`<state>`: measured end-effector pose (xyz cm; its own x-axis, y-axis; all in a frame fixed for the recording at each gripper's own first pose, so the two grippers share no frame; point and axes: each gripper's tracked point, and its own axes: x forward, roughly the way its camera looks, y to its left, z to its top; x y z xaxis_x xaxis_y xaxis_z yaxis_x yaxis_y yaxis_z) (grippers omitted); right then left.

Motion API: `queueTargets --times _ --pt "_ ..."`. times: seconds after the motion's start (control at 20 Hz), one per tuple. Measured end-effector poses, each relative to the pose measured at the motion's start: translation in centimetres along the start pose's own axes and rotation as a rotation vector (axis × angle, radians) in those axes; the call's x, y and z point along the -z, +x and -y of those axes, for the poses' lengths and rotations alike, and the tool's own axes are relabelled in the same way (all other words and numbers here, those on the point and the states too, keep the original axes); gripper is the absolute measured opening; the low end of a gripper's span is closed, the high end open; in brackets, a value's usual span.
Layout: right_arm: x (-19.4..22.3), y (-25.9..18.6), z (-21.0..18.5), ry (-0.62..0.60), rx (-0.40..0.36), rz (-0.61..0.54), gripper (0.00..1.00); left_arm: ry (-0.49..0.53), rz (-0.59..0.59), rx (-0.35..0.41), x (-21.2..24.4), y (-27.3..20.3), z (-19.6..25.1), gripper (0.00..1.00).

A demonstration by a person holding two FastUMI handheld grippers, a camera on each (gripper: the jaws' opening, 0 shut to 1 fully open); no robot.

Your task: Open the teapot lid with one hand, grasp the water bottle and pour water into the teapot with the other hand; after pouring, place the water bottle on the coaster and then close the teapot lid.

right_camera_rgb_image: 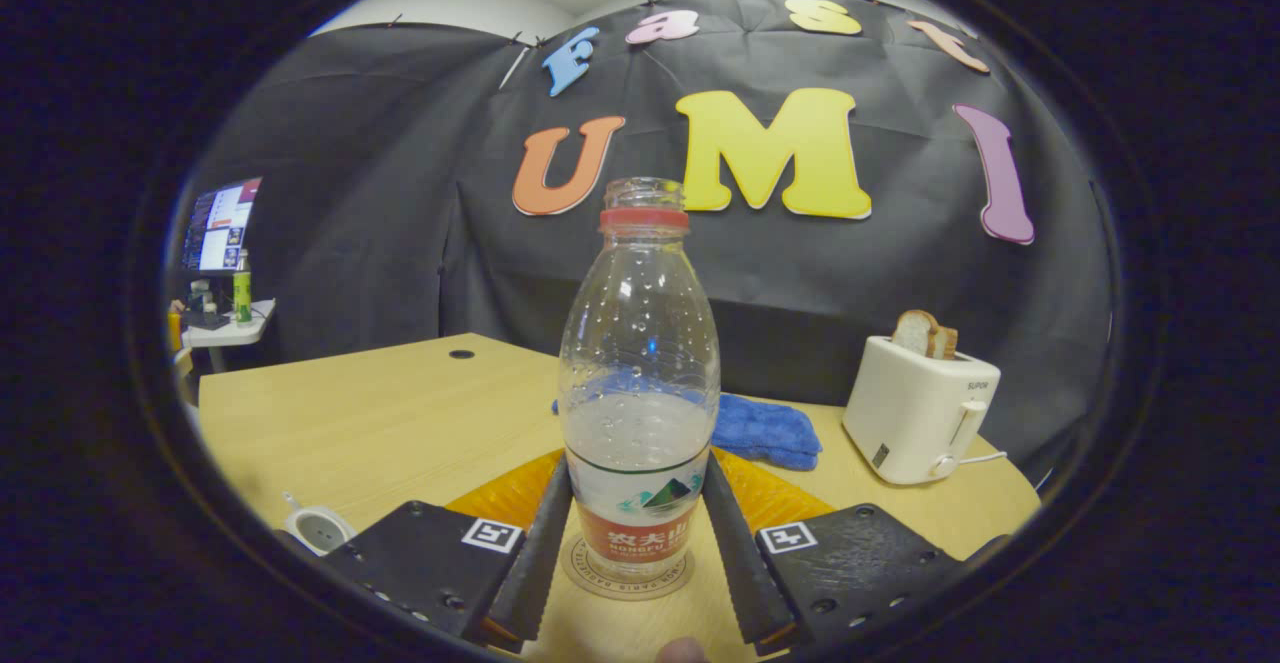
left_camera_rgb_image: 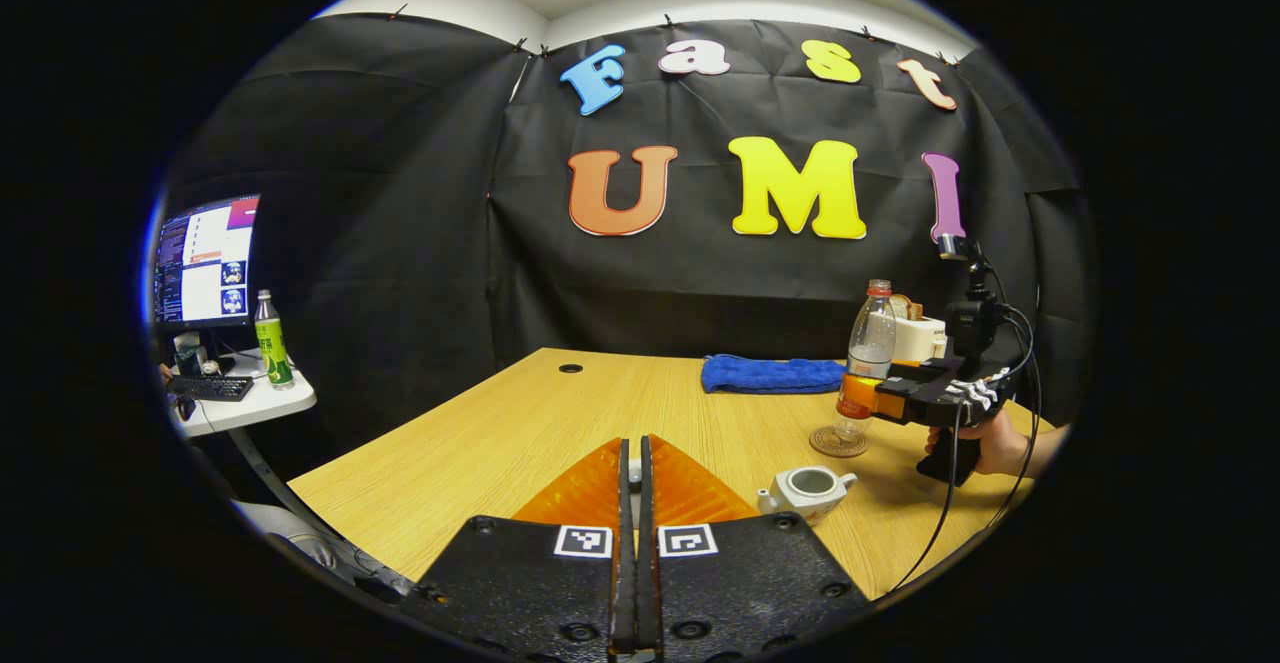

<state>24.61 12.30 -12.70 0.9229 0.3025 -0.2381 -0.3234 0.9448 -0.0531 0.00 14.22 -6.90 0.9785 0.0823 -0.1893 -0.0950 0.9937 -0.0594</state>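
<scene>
Jaws beside water bottle (right_camera_rgb_image: 640, 393) on coaster (right_camera_rgb_image: 627, 571)

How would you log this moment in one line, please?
left gripper: shut | right gripper: shut on water bottle | water bottle: upright on coaster | teapot: uncovered

The bottle (right_camera_rgb_image: 640, 383) is clear glossy plastic, the table (right_camera_rgb_image: 380, 423) is matt wood, the towel (right_camera_rgb_image: 765, 431) is soft cloth.
</scene>
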Motion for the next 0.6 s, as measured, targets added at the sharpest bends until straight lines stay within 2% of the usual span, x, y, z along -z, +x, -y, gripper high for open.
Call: queueTargets --times 0.6 --pt "1.6 0.8 0.4 0.042 0.000 -0.035 0.76 0.004 -0.003 0.001 0.1 0.1 0.0 0.03"
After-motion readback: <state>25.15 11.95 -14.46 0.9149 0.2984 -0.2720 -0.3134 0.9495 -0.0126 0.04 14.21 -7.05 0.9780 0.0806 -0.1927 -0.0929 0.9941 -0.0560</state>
